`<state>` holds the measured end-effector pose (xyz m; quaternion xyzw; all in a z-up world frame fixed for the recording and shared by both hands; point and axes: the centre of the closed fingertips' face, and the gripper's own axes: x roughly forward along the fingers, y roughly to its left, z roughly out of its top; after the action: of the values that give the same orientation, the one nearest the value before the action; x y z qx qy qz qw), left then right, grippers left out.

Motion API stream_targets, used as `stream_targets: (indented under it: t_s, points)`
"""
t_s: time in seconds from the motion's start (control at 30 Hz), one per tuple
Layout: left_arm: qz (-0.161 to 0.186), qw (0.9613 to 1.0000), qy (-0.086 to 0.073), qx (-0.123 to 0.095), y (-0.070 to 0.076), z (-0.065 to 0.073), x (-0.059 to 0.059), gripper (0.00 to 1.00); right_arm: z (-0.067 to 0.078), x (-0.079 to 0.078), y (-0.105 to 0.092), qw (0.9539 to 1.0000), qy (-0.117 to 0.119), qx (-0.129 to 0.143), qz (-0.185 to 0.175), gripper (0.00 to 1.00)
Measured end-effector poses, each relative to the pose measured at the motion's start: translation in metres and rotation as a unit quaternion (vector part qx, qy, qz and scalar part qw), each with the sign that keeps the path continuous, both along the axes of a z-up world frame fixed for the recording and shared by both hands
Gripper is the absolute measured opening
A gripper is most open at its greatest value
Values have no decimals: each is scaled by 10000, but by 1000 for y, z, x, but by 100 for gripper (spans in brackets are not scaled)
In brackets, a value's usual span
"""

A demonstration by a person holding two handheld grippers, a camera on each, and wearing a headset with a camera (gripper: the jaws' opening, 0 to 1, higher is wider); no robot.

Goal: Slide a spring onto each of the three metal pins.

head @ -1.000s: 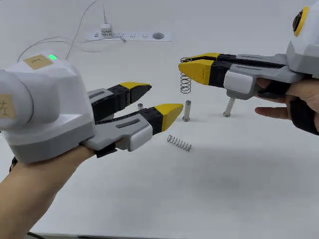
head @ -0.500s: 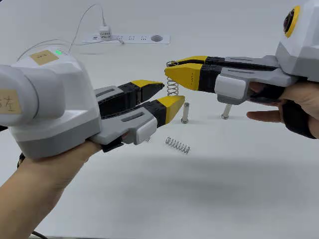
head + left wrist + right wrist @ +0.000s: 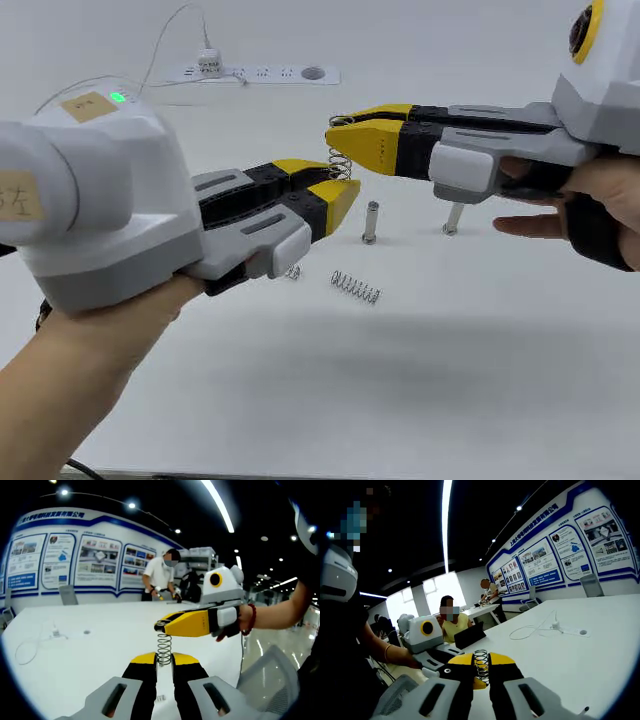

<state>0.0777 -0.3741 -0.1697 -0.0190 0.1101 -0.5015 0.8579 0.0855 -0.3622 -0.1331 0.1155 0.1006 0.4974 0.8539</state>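
Head view: we log right gripper point(image 3: 336, 126) clamped on top of a spring point(image 3: 340, 164); left gripper point(image 3: 334, 182), at 7 o'clock, pinched on its lower end.

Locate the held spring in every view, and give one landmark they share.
Head view: spring upper centre, hanging from the right gripper.
Left gripper view: centre, lower end between the left gripper's fingers.
Right gripper view: bottom centre, between that gripper's fingers.
Landmark: the power strip, beyond the spring in each.
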Motion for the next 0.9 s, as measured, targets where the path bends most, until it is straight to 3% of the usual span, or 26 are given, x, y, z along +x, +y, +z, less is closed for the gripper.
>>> stream_targets:
  t_s: [0.5, 0.73, 0.9]
  points:
    - [46, 10000, -14, 40, 0, -2, 3, 12, -3, 0, -3, 9985, -274, -476, -31, 11]
    - [38, 10000, 59, 43, -1, -4, 2, 12, -5, -1, -4, 9975, -350, -619, -25, 11]
    - [44, 9999, 83, 82, -1, -8, 0, 15, -2, 1, -6, 9975, -377, -581, -106, 10]
